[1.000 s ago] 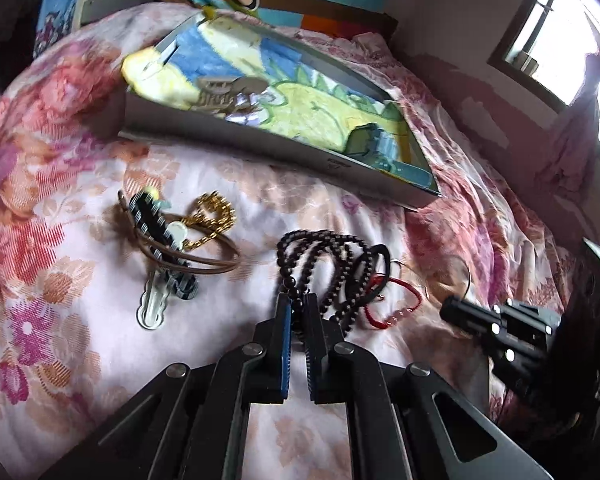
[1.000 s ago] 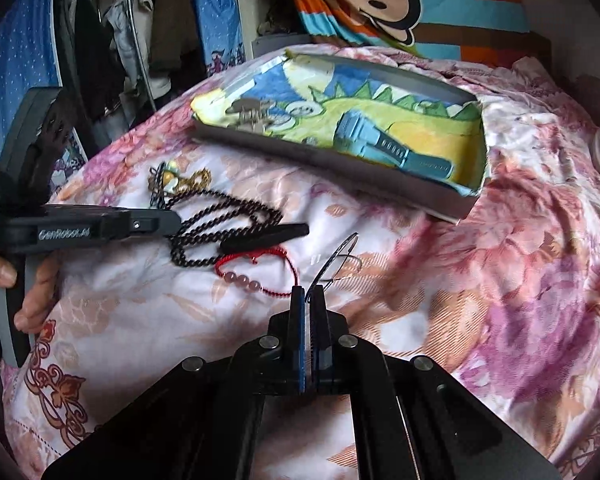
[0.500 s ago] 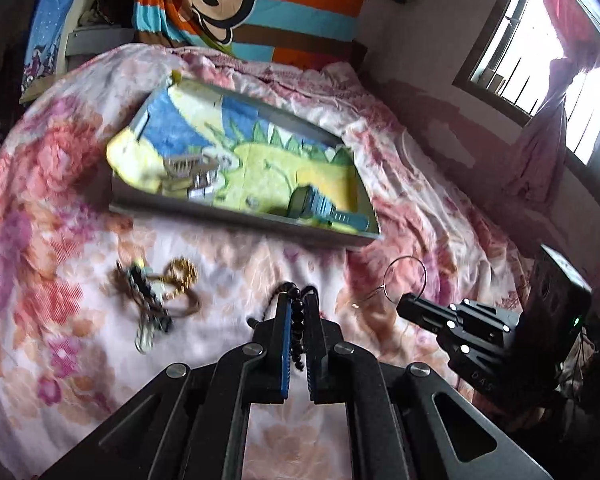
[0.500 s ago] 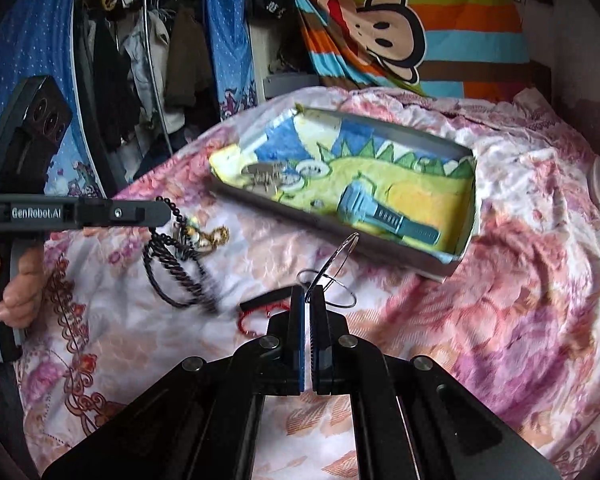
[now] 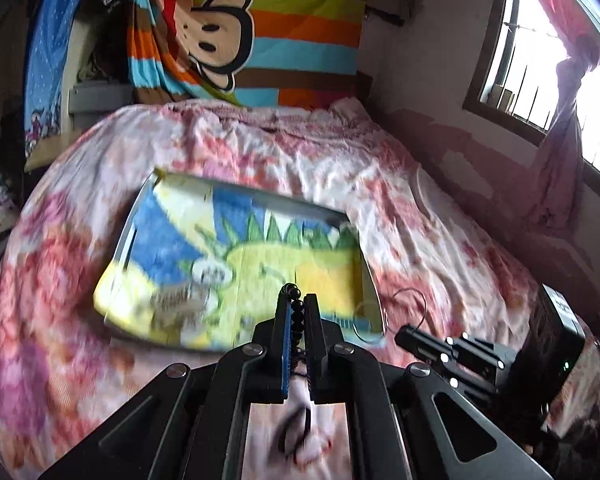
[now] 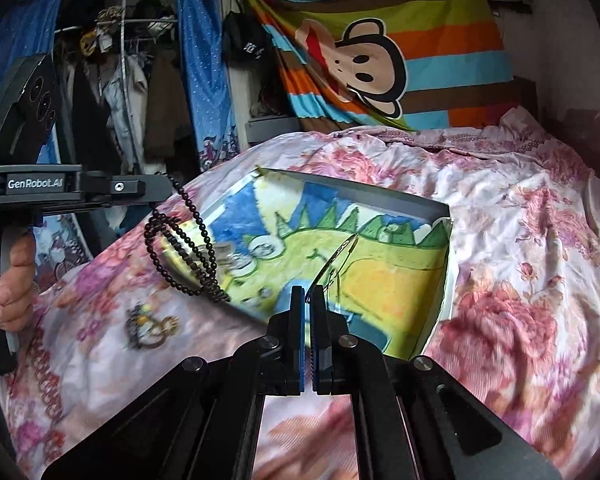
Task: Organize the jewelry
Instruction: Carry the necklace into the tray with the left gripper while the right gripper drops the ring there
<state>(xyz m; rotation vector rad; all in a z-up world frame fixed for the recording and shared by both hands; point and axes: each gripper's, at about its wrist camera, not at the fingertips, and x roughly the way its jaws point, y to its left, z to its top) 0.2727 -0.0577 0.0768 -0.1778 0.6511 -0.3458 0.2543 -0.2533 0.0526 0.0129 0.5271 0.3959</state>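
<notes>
Floral-covered bed [image 5: 340,168], striped monkey blanket [image 5: 244,28], bright barred window [image 5: 548,52].

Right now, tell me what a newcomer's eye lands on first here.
A striped monkey-face blanket hangs behind the bed. On the floral bedspread lies a shallow tray lined with a dinosaur drawing. The left gripper dangles a dark bead necklace at the tray's left edge; the right gripper pinches a thin wire hoop over the tray.

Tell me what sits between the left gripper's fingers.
A strand of the dark bead necklace, pinched by the left gripper. The left wrist view shows it; the right wrist view shows the rest hanging in loops.
</notes>
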